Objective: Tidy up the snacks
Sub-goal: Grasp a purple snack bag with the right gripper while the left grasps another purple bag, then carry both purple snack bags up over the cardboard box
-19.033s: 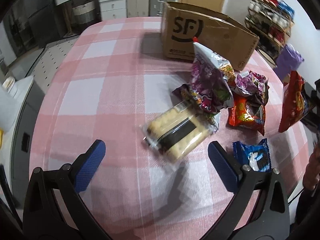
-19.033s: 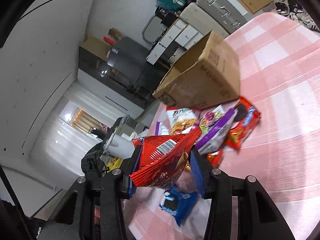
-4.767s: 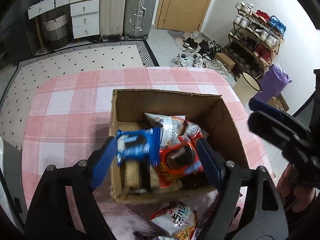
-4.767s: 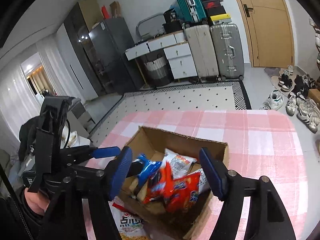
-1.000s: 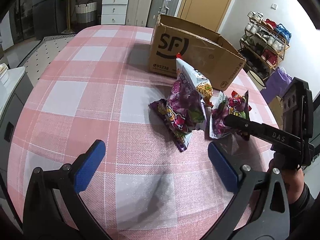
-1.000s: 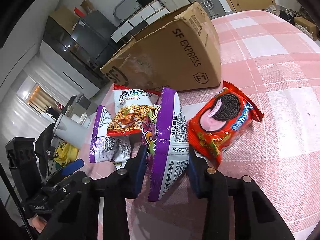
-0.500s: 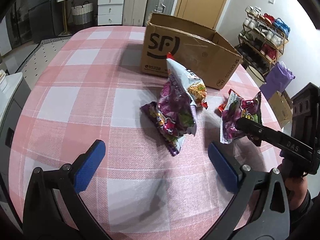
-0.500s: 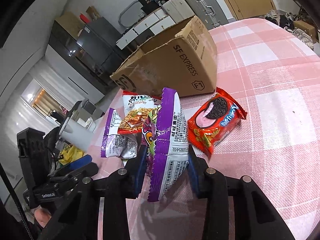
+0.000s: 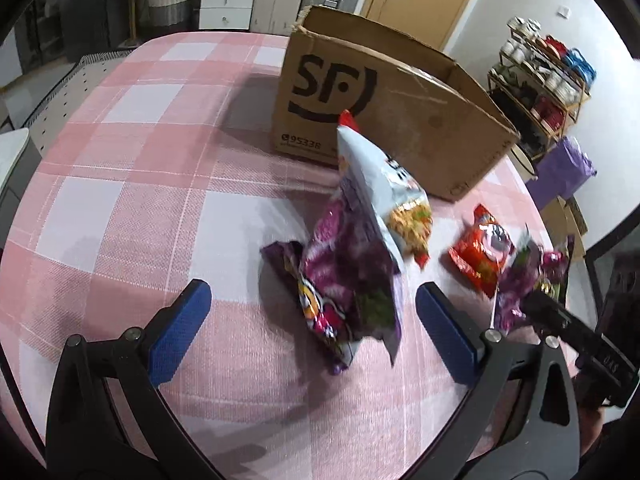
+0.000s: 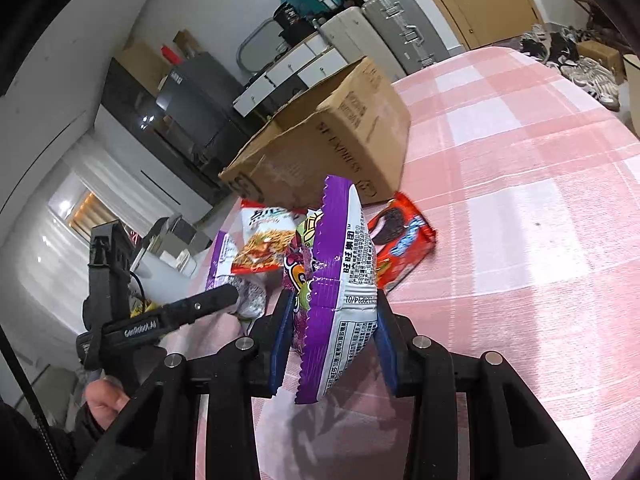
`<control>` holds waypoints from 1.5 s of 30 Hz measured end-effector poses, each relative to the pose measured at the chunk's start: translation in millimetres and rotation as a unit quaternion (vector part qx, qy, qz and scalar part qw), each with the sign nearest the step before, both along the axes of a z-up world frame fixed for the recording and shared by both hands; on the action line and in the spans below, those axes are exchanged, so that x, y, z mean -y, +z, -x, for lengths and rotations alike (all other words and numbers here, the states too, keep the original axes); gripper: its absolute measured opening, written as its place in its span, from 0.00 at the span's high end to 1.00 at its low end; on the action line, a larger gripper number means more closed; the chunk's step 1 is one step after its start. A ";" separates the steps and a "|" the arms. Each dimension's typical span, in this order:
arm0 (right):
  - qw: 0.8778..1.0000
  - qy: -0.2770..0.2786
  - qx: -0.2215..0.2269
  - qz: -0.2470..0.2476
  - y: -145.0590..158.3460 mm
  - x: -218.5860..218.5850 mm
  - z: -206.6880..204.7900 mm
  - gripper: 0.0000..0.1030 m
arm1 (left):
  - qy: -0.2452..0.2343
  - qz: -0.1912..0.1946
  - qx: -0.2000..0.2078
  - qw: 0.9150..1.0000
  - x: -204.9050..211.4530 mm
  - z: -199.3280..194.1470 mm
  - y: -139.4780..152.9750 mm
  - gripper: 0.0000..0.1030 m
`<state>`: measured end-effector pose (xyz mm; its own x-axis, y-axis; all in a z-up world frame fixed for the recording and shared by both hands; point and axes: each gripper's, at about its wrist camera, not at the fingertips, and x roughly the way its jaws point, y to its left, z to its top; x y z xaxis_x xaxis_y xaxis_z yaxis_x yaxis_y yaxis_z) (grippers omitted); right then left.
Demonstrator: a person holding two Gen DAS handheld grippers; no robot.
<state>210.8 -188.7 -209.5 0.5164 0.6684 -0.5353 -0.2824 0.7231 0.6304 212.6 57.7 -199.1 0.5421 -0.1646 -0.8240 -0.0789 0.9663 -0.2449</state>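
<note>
Since the earliest frames, the biscuit pack, blue packet and red chip bag have gone from the table. Within the last second the right gripper (image 10: 332,340) has carried its purple bag (image 10: 340,300) rightward, clear of the pile (image 9: 360,272), exposing the red cookie packet (image 9: 480,256).

One cardboard box (image 9: 384,104). Four snack packs: two purple (image 10: 344,280) (image 9: 348,280), one white noodle pack (image 9: 396,200), one red cookie pack (image 9: 480,256). Two tongs (image 9: 308,324) (image 10: 332,340).
</note>
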 end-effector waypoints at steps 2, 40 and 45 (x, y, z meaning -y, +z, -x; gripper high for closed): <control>1.000 0.000 -0.002 -0.002 -1.1 2.2 0.9 0.64 | 0.001 -0.001 0.001 1.000 0.6 -4.7 -0.6 0.01; 0.999 0.005 0.038 0.024 36.5 -7.2 31.9 0.64 | -0.025 0.013 0.048 0.998 -18.7 31.0 28.2 0.65; 0.998 -0.002 0.060 0.032 54.0 -6.3 39.1 0.64 | -0.026 -0.011 0.065 0.997 -21.4 44.1 49.0 0.65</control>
<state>171.7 -182.4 -155.5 0.5822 0.6330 -0.5102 -0.3502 0.7616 0.5453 168.5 79.0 -150.1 0.6359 -0.1792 -0.7507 0.0035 0.9733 -0.2294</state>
